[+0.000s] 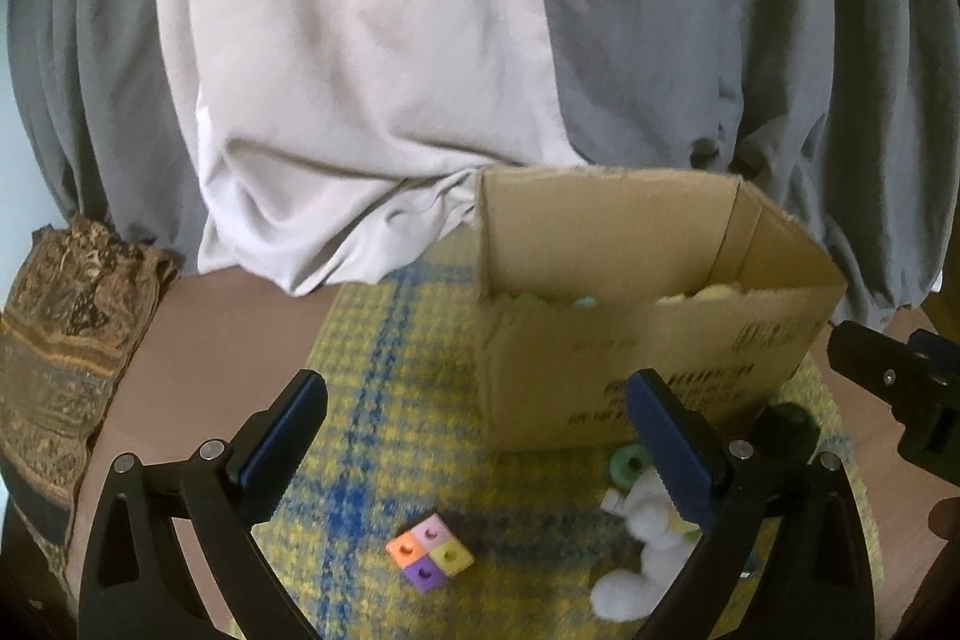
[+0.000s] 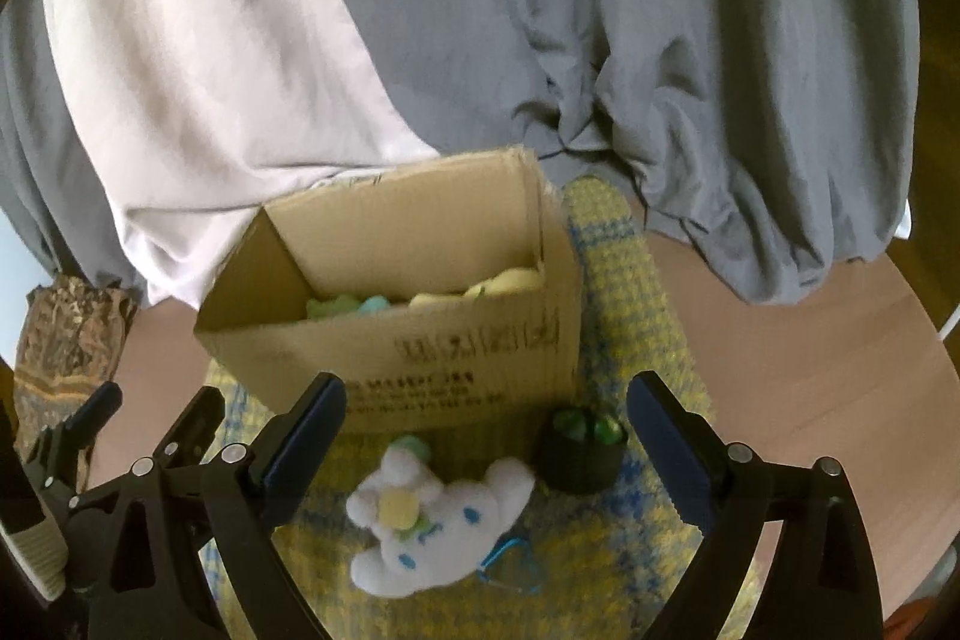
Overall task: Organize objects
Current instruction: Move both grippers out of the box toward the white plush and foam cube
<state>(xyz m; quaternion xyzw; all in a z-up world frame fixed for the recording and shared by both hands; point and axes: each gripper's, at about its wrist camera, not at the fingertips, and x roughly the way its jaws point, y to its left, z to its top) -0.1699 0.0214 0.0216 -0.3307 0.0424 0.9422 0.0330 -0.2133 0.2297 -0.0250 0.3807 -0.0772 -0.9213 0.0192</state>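
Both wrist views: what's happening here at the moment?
A person is tidying small toys into a cardboard box on a yellow-and-blue mat. Both grippers are empty. The left gripper is open above a four-colour block; the right gripper is open above a white plush toy, with a dark cup of green pieces beside it. The box already holds some pastel items.

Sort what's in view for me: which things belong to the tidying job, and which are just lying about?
Belongs to the job:
- open brown cardboard box
- four-colour square block
- white plush toy with blue marks
- green ring
- small black pot with green pieces

Just lying about:
- yellow-and-blue woven mat
- patterned brown cloth
- grey and white curtains
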